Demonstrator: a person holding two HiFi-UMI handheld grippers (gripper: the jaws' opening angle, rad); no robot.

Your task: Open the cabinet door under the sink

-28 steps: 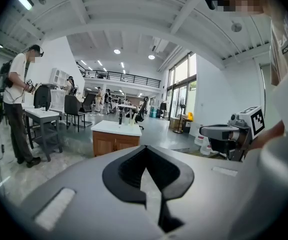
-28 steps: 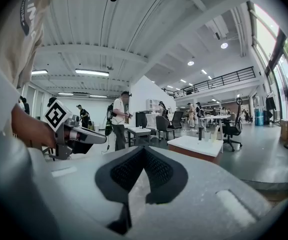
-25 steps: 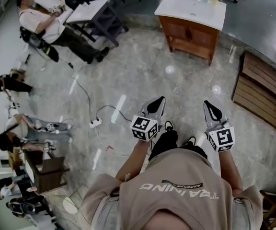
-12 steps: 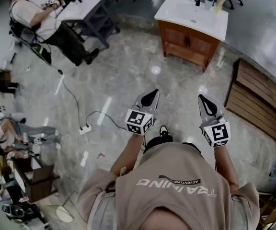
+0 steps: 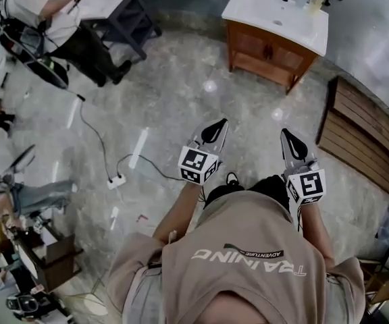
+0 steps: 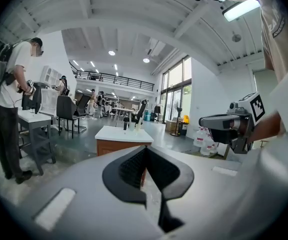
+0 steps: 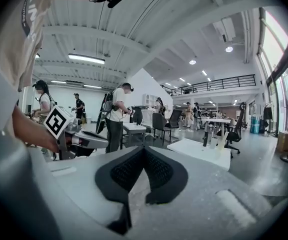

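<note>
At the far left of the head view, a person (image 5: 42, 12) stands next to a grey worktop (image 5: 117, 9). Below them, a thin cable runs over the shiny stone floor (image 5: 181, 93) to a white plug strip (image 5: 117, 179).

Next comes the left hand-held gripper (image 5: 214, 131). It points ahead over the floor. Its own view shows its two black jaws pressed together at the tips, with nothing between them.

Up ahead is the sink cabinet (image 5: 269, 46). It is brown wood with a white sink top (image 5: 275, 15), and some small things stand at the back of the top. Its two cabinet doors (image 5: 267, 49) are at the front, and both are closed, with dark handles side by side in the middle. The cabinet is well apart from both grippers, with bare floor in between.

Then comes the right hand-held gripper (image 5: 290, 144), beside the left one and pointing the same way. Its jaws are pressed together too, and they pinch nothing.

At the far right, brown wooden slats (image 5: 363, 137) lie on the floor.
</note>
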